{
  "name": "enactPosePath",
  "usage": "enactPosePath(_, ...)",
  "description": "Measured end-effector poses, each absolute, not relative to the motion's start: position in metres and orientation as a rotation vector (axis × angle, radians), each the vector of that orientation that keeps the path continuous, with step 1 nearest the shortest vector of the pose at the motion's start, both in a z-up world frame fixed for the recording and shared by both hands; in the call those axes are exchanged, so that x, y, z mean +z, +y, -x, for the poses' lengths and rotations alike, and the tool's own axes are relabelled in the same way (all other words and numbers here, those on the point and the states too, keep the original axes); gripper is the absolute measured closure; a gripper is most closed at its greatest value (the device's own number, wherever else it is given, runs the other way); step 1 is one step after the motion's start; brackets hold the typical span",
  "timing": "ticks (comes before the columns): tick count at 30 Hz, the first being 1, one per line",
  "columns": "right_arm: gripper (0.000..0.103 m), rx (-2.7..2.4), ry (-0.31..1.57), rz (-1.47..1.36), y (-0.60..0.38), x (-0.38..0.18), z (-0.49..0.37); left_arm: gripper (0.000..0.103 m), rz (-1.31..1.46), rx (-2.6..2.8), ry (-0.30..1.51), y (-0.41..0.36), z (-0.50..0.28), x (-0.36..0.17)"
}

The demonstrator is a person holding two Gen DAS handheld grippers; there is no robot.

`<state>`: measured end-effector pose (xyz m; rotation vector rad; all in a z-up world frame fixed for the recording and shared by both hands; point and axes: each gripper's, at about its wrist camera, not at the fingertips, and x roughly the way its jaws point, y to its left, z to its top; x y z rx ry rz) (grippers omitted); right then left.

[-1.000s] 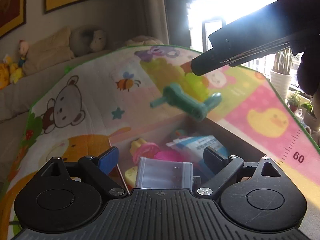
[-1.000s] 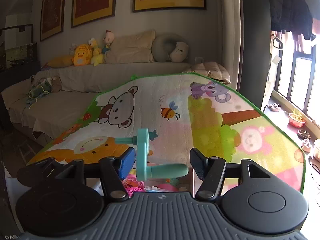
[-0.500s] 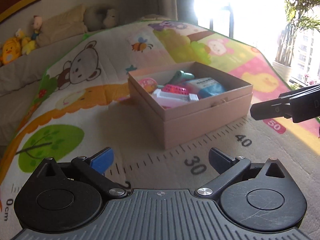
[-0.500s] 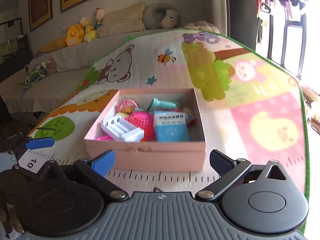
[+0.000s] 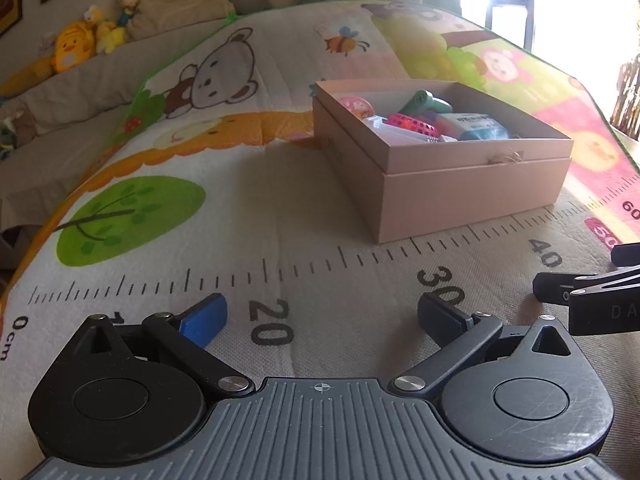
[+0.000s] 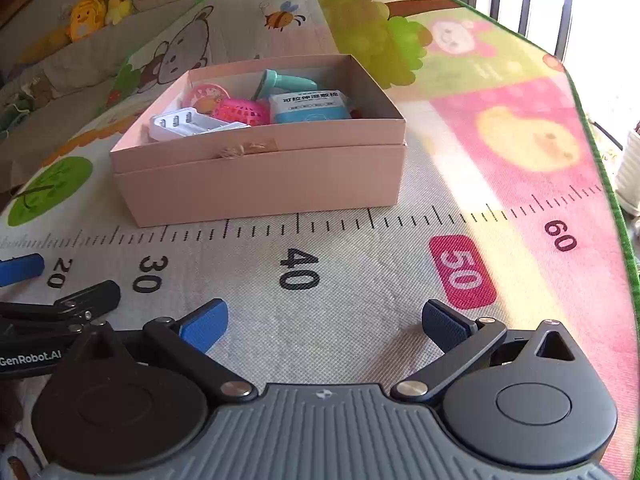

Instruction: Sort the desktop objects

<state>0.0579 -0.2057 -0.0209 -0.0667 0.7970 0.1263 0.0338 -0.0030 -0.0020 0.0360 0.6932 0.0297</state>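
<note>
Both tools, left tool and right tool, hover low over the mat, spread wide, gripping nothing.

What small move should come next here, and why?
Probably none beyond parking: keep both tools resting low in front of the box. The left tool and right tool are open and hold nothing, the teal toy, pink ball and blue packet lie inside the box, and no loose item shows on the mat.

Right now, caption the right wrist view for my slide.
Open right gripper hovers over the play mat, facing the filled pink box.
</note>
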Motion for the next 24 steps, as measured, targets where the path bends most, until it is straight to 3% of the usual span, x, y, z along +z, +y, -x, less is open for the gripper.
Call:
enactPosePath(8, 0.0, 0.157, 0.703, 0.044, -0.2149, -0.0271, -0.0557, 0.0, -0.006, 0.025, 0.694, -0.0007, -0.0335, -0.0029)
enactPosePath(24, 0.0, 0.155, 0.7, 0.046, -0.2142, -0.0272, -0.0571, 0.0, -0.005, 0.025, 0.693, -0.0002, -0.0335, -0.0034)
